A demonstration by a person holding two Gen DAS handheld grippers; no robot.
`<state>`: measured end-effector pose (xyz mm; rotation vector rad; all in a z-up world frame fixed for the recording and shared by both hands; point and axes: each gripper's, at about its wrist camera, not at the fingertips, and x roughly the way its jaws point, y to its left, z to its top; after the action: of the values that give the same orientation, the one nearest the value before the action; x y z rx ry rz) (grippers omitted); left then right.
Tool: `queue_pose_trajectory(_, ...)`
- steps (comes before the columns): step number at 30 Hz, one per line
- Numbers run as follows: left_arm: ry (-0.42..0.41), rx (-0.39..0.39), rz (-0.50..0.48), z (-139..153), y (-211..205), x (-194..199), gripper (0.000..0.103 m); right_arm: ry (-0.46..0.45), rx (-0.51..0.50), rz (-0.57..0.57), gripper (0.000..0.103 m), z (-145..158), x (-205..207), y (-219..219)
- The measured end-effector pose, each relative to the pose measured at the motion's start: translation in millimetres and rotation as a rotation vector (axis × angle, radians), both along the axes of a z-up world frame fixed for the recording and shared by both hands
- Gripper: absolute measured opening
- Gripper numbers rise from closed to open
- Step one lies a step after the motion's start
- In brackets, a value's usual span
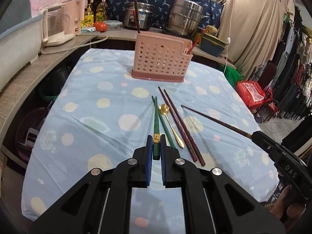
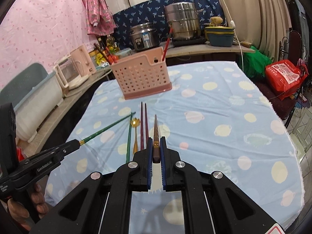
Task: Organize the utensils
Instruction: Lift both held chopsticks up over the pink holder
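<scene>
Blue tablecloth (image 1: 109,128) bare left, pink caddy (image 1: 159,62) far edge

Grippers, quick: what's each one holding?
Left gripper: shut on a green chopstick.
Right gripper: shut on a dark brown chopstick.

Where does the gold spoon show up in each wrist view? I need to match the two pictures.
Left wrist view: the gold spoon lies on the tablecloth just right of centre, between the loose green chopstick and the dark red chopstick pair.
Right wrist view: the gold spoon is left of centre, again between the green chopstick and the red pair.
Shared landmark: the pink utensil basket beyond it.
</scene>
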<state>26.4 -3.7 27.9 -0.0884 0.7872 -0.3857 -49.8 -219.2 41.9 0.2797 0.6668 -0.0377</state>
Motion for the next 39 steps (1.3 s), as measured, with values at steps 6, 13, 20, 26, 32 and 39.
queue_pose_trajectory(6,-0.068,-0.007,0.019,31.9,4.2,9.0,0.007,-0.073,-0.013,-0.02,0.007,32.3,6.9,-10.9)
queue_pose_trajectory(13,-0.139,-0.023,0.028,68.7,2.6,27.4,0.007,-0.131,-0.019,-0.017,0.007,62.6,21.2,-18.4)
queue_pose_trajectory(20,-0.202,-0.042,0.025,103.5,-3.8,53.5,0.007,-0.167,-0.018,0.007,0.007,87.3,50.1,-22.9)
queue_pose_trajectory(26,-0.271,-0.035,0.021,137.6,-13.8,78.4,0.007,-0.212,-0.006,0.025,0.007,116.8,79.5,-29.2)
queue_pose_trajectory(32,-0.346,-0.035,0.023,179.1,-23.7,106.2,0.007,-0.282,-0.011,0.028,0.007,159.4,119.8,-34.3)
queue_pose_trajectory(39,-0.425,-0.084,0.036,232.2,-36.5,153.8,0.007,-0.377,-0.015,0.005,0.007,207.8,182.7,-36.0)
